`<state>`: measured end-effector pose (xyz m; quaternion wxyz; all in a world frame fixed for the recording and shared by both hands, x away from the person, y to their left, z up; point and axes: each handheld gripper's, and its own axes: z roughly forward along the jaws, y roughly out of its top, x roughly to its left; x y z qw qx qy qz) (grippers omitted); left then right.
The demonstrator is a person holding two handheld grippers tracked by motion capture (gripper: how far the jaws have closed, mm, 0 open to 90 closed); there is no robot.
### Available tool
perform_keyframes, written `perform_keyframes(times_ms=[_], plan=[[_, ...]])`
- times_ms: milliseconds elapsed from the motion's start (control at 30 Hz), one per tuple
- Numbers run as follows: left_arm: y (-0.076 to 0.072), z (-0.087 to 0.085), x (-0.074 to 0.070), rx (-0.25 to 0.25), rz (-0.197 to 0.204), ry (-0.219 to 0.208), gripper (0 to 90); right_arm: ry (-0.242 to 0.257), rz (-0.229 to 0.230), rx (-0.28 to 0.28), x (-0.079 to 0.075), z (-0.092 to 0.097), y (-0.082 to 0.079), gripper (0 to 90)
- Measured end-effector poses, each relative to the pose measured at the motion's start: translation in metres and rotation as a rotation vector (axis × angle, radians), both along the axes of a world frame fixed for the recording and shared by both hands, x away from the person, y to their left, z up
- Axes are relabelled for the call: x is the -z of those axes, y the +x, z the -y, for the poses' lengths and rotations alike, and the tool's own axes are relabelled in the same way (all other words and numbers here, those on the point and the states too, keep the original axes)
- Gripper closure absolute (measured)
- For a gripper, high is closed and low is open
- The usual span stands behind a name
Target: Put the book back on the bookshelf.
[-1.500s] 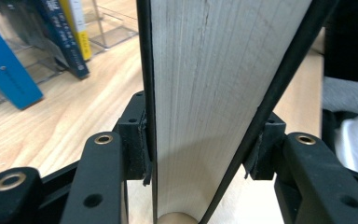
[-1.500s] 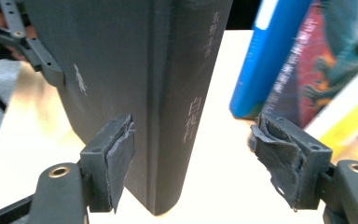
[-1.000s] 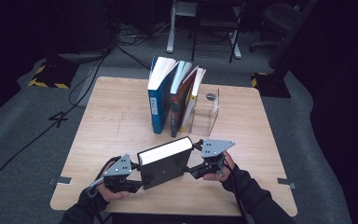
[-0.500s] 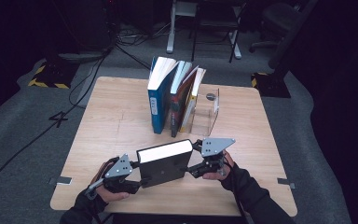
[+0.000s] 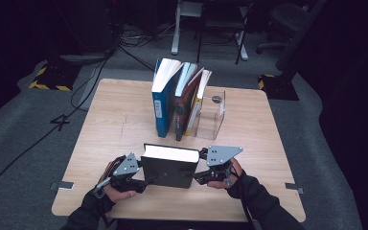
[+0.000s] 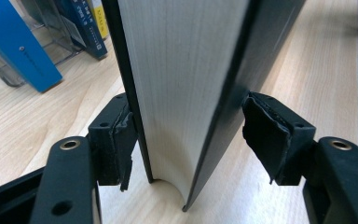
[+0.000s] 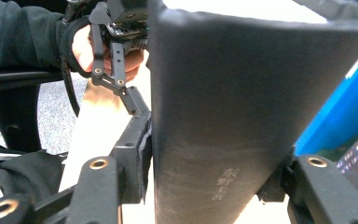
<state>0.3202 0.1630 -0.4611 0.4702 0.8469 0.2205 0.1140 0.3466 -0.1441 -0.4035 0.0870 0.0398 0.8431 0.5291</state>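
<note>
A thick black book stands on edge near the front of the wooden table, white pages up. My left gripper is at its left end. In the left gripper view the page edge stands between the jaws of the left gripper, which have just been opening; the pads sit at the covers without squeezing. My right gripper is at the right end. In the right gripper view the right gripper has just been closing, and its pads press the book's spine.
Behind the black book, a blue book and several others lean upright in a clear plastic holder at the table's middle. Cables and chair legs lie on the floor beyond the far edge.
The right jaws have drawn in onto the book's spine end. The left jaws have spread a little. The book has squared up slightly; both hands stay where they were.
</note>
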Motion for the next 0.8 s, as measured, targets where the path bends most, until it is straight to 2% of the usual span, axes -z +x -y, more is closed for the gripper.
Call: perform_keyframes(times_ms=[267, 333, 367, 433, 633, 800], plan=[[0.012, 0.025, 0.001, 0.048, 0.012, -0.004, 35.6, -0.016, -0.016, 0.036, -0.003, 0.022, -0.003, 50.1], [0.018, 0.036, 0.001, 0.071, 0.016, -0.004, 35.4, -0.031, -0.014, 0.048, -0.006, 0.035, -0.004, 50.5], [0.018, 0.036, 0.001, 0.071, 0.016, -0.004, 35.3, -0.031, -0.014, 0.048, -0.006, 0.035, -0.004, 50.5], [0.025, 0.049, 0.001, 0.085, 0.020, -0.003, 34.9, -0.041, -0.017, 0.068, -0.008, 0.047, -0.005, 50.8], [0.032, 0.068, 0.000, 0.112, 0.028, 0.007, 34.5, -0.079, -0.008, 0.108, -0.013, 0.066, -0.009, 50.2], [0.036, 0.076, 0.001, 0.118, 0.028, 0.001, 34.4, -0.102, -0.012, 0.129, -0.016, 0.071, -0.010, 49.4]])
